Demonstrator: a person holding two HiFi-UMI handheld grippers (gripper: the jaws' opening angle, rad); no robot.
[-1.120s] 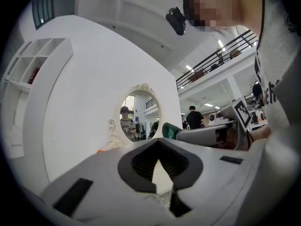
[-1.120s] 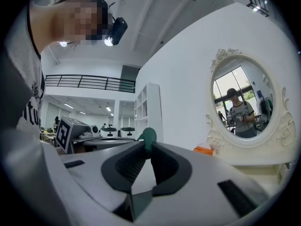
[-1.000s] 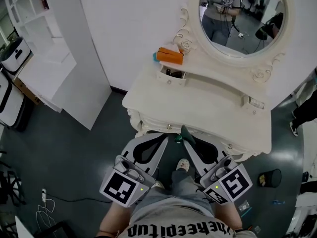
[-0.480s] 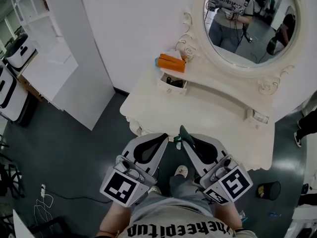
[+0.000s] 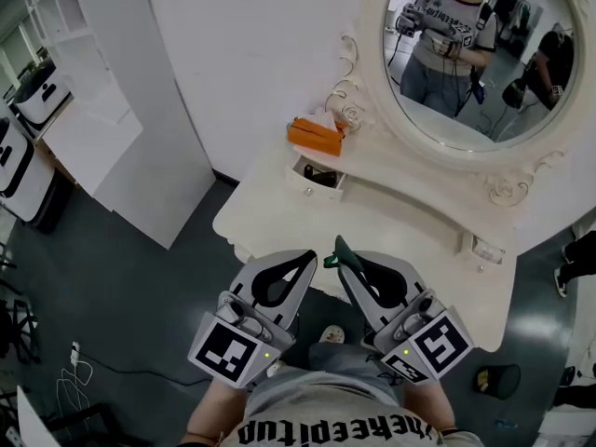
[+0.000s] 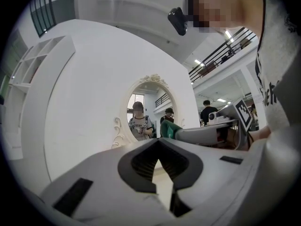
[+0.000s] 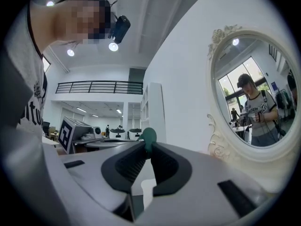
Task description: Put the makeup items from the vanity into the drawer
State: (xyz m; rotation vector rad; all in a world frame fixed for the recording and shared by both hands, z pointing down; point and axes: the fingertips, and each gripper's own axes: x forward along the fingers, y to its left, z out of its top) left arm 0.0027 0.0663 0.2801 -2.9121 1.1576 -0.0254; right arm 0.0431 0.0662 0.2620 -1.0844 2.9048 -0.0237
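Note:
The white vanity (image 5: pixel 391 222) stands ahead of me with its oval mirror (image 5: pixel 475 54). A small drawer (image 5: pixel 315 177) at its back left is pulled open, with something dark inside. An orange item (image 5: pixel 315 136) lies on top of that drawer unit. My right gripper (image 5: pixel 337 255) is shut on a small dark green makeup item (image 5: pixel 339 248), which pokes out past the fingertips (image 7: pixel 149 136). It hangs over the vanity's front edge. Beside it my left gripper (image 5: pixel 310 257) is shut, its tips touching with nothing between them (image 6: pixel 160 142).
A white shelf unit (image 5: pixel 102 91) stands to the left against the wall. A second small drawer (image 5: pixel 480 250) sits at the vanity's back right. On the dark floor are cables (image 5: pixel 79 371) at left and a black bin (image 5: pixel 491 380) at right.
The vanity has come nearer and lower in the head view. Both grippers, held as before, have gone from in front of the vanity to over its front edge. The green item stays gripped.

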